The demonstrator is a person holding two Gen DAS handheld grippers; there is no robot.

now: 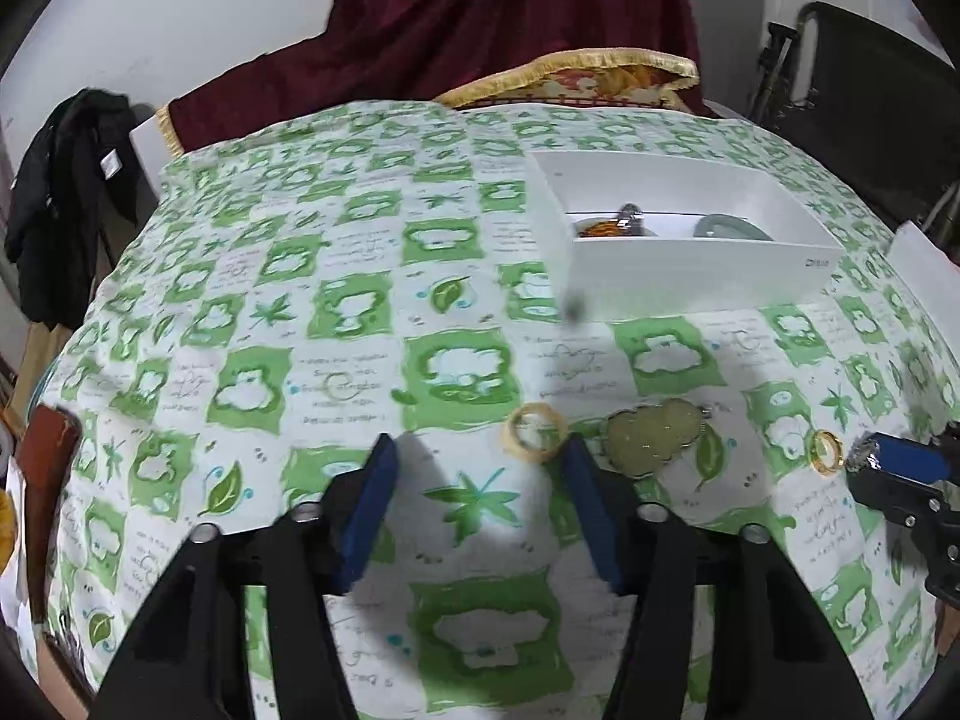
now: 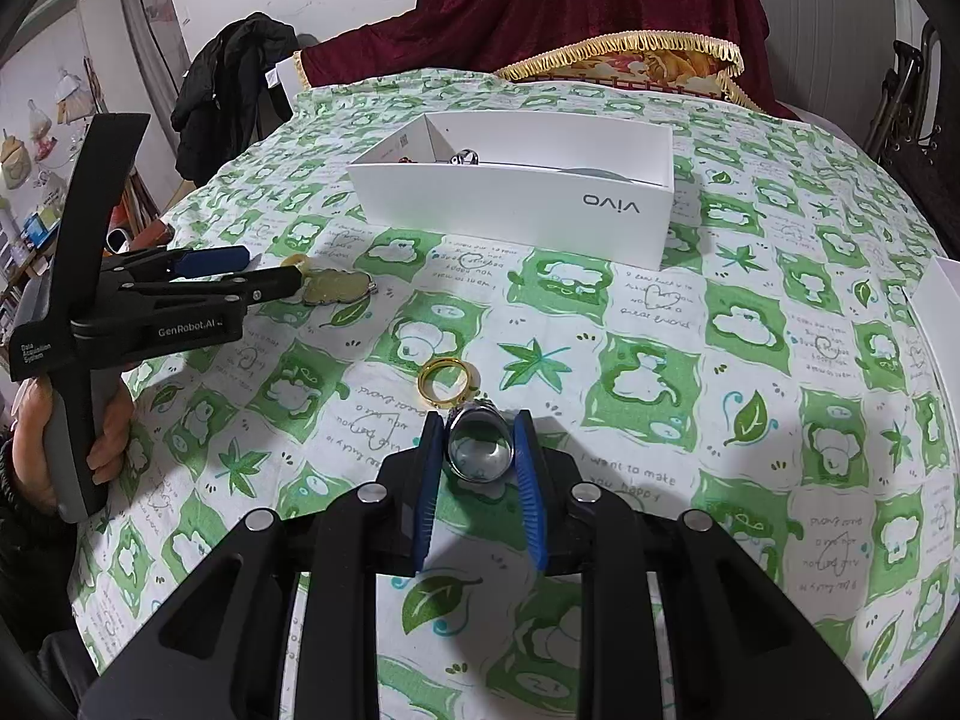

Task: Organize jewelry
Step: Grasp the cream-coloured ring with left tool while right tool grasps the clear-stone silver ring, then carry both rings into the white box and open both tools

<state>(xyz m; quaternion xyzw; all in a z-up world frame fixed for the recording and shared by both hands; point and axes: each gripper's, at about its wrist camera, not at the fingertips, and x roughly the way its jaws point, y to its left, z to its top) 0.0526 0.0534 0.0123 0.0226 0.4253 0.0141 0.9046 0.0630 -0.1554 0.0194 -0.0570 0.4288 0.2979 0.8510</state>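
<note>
My right gripper point(image 2: 479, 429) is shut on a silver ring point(image 2: 480, 444), held just above the cloth; it also shows in the left wrist view point(image 1: 864, 456). A gold ring point(image 2: 444, 383) lies just beyond it, also seen in the left wrist view point(image 1: 827, 450). My left gripper point(image 1: 480, 450) is open and empty above the cloth; it also shows in the right wrist view point(image 2: 270, 270). A pale yellow ring point(image 1: 536, 432) lies by its right fingertip, with a pale jade pendant point(image 1: 654, 435) beside it. The white box point(image 2: 516, 204) holds some jewelry.
A green-and-white patterned cloth point(image 1: 360, 312) covers the table. A dark red cloth with gold fringe point(image 2: 600, 12) lies at the far edge. A black garment point(image 1: 66, 192) hangs at the left. A white object point(image 2: 942, 312) sits at the right edge.
</note>
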